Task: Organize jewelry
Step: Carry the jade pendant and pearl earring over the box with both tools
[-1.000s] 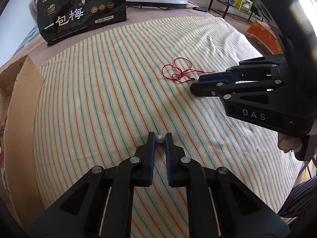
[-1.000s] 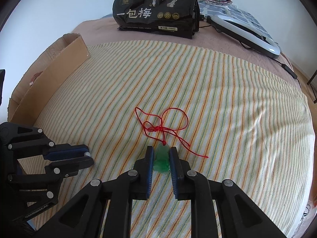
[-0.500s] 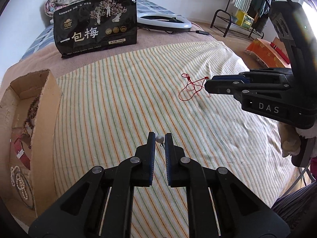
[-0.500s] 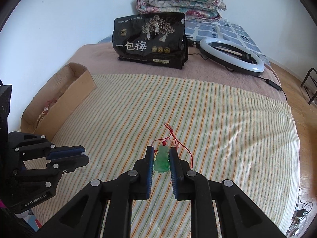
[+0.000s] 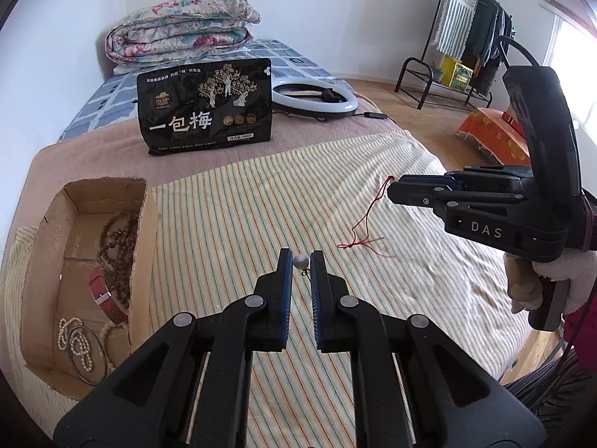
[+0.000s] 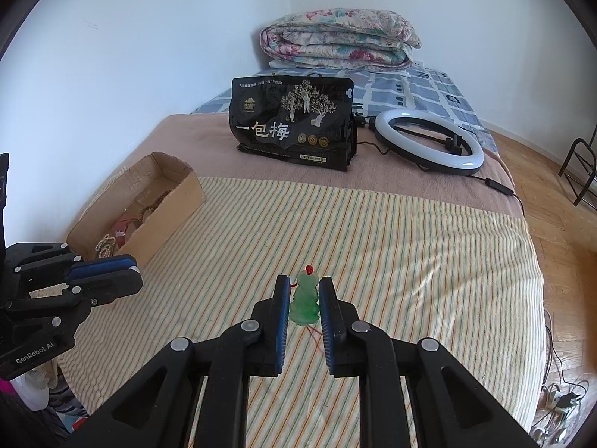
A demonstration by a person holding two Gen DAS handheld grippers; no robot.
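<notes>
My left gripper [image 5: 300, 259] is shut on a small grey pearl earring [image 5: 300, 261] and holds it above the striped cloth [image 5: 238, 205]. My right gripper [image 6: 304, 287] is shut on a green jade pendant [image 6: 305, 300]; its red cord [image 5: 367, 220] hangs down to the cloth. In the left wrist view the right gripper [image 5: 395, 188] is up at the right. In the right wrist view the left gripper [image 6: 132, 274] is at the left. A cardboard box [image 5: 143, 246] at the left holds bead strands, a red strap and bangles; it also shows in the right wrist view [image 6: 175, 201].
A black snack bag [image 5: 205, 110] stands at the back of the bed, with a ring light [image 5: 315, 97] and its cable to its right. A folded quilt [image 5: 179, 28] lies by the wall. The bed edge drops to a wood floor on the right.
Both grippers have risen well above the cloth with their items. The pendant's red cord has been lifted and now hangs stretched. The box interior has come into view.
</notes>
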